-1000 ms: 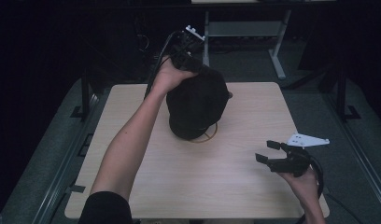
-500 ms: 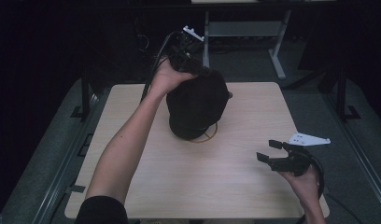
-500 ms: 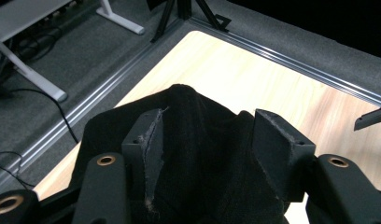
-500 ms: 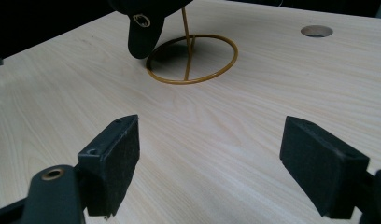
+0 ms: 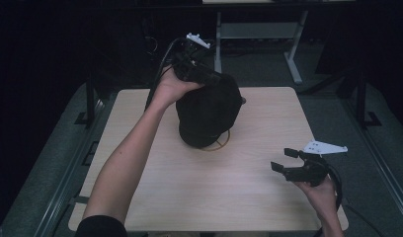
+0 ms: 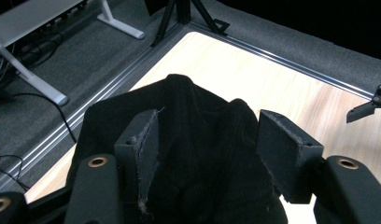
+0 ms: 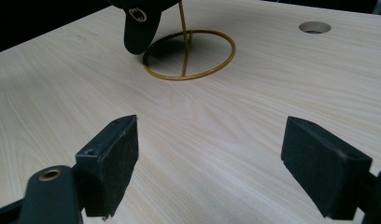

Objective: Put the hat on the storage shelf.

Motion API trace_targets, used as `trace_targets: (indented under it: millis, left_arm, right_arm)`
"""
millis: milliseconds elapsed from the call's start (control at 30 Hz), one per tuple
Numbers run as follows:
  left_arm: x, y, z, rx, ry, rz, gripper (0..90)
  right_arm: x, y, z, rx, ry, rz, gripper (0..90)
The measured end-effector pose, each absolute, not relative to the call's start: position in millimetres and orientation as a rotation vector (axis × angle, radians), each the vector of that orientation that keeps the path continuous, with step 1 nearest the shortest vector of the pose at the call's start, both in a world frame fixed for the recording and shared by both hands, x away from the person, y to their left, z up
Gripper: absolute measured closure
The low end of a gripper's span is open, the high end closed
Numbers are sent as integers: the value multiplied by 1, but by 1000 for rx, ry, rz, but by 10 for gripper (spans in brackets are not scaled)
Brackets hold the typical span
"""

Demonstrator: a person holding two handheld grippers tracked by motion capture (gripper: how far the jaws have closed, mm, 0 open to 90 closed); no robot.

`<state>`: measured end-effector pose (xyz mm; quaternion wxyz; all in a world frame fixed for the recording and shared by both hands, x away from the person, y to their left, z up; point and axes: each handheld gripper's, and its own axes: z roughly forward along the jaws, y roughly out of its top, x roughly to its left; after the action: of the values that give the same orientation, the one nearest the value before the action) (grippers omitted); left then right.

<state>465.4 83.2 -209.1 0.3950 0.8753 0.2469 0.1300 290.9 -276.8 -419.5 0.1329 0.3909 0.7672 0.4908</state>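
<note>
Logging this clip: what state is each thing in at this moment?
Cap: draped over the stand, crown between the left gripper's jaws.
Stand: upright on the table, ring base flat.
Left gripper: jaws apart around the cap's crown, fabric against one pad.
Right gripper: open, empty, low over the table.

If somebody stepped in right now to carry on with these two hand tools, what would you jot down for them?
Left gripper: at the top of the black hat; in the left gripper view its jaws stand apart with the hat's cloth bunched between them, so no firm pinch.
Right gripper: open, holding nothing, low over the table near its right front corner.
Hat: sits over a gold wire stand, whose ring base rests on the table.
Done: hat is draped on the stand, as far as can be seen.
Left: probably ease the left gripper away and check that the hat sits steady.
</note>
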Motion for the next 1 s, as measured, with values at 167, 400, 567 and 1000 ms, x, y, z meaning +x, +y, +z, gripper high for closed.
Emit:
trace_targets:
  millis: [167, 400, 567, 1000]
  left_arm:
    - [460, 94, -212, 2202, 626, 331, 383]
    - [452, 104, -217, 2180, 628, 325, 371]
    - [445, 110, -218, 2176, 631, 334, 363]
    - [428, 125, -226, 2162, 629, 350, 341]
  right_arm:
    - [290, -274, -419, 1122, 2239, 1410, 185]
    - [290, -272, -419, 1114, 2246, 1402, 181]
    - [289, -271, -419, 1114, 2245, 1397, 180]
    - [289, -274, -418, 1125, 2219, 1387, 169]
